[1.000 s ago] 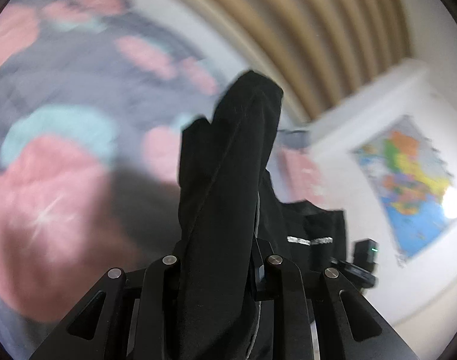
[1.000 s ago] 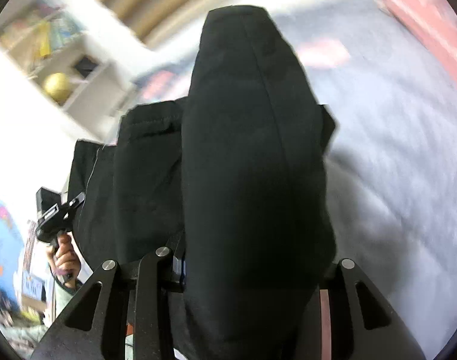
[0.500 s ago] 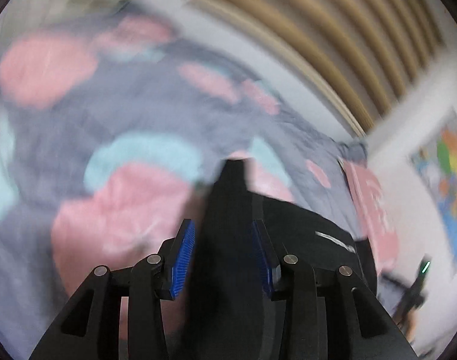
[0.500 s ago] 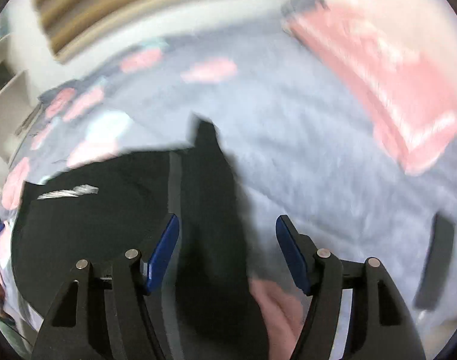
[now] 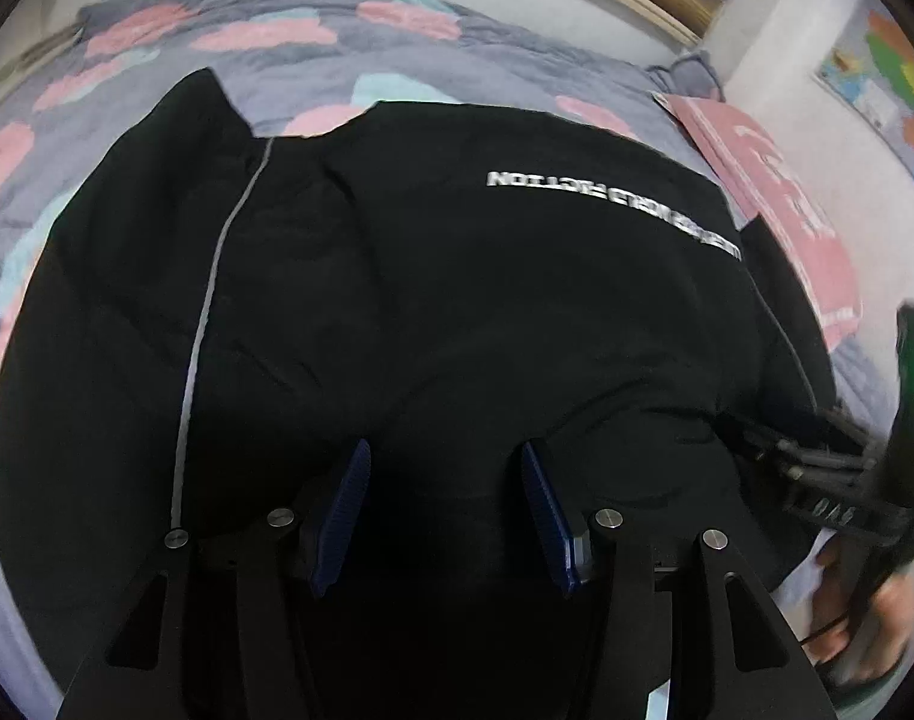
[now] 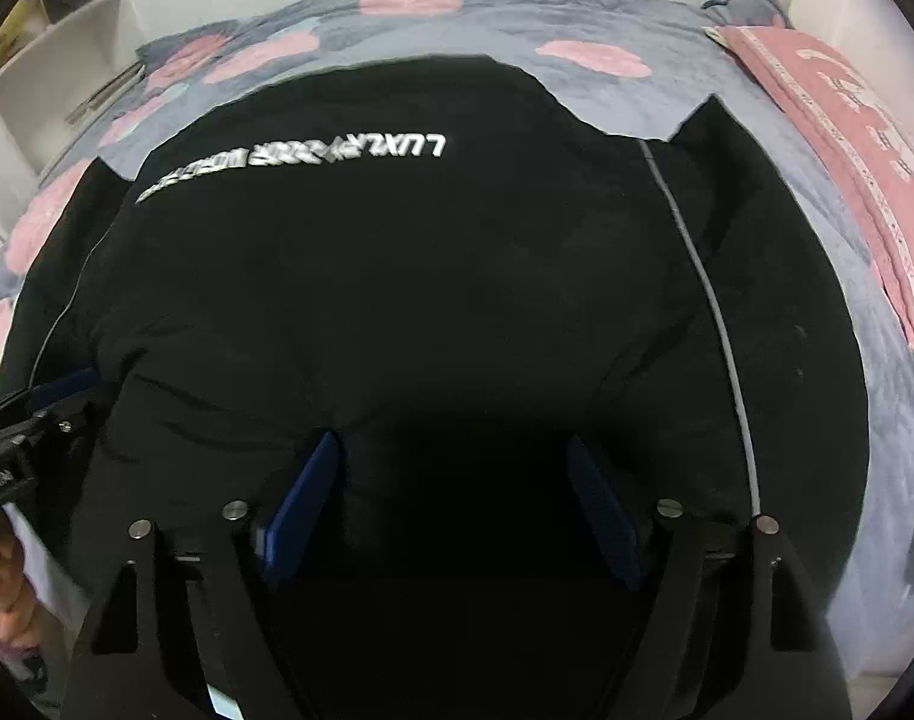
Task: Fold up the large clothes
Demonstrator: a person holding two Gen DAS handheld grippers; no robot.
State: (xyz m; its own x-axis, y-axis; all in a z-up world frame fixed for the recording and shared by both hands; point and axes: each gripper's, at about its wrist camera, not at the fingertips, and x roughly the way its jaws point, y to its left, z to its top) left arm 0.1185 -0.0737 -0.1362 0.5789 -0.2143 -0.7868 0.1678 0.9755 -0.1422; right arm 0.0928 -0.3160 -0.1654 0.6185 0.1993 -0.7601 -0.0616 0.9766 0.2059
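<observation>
You've got the black garment (image 5: 457, 312) laid flat on the bed (image 5: 517, 78), its near hem under both sets of jaws. Your left gripper (image 5: 444, 510) and right gripper (image 6: 450, 504) stand spread, holding nothing. I'd judge the spreading done; next, re-grip a side edge and fold inward. Its long axis runs ahead of the jaws (lettering upside down to you).

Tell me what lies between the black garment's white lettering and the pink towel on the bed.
In the right wrist view, black garment cloth, its gray piping, then bare bedspread separate the lettering from the pink towel.
</observation>
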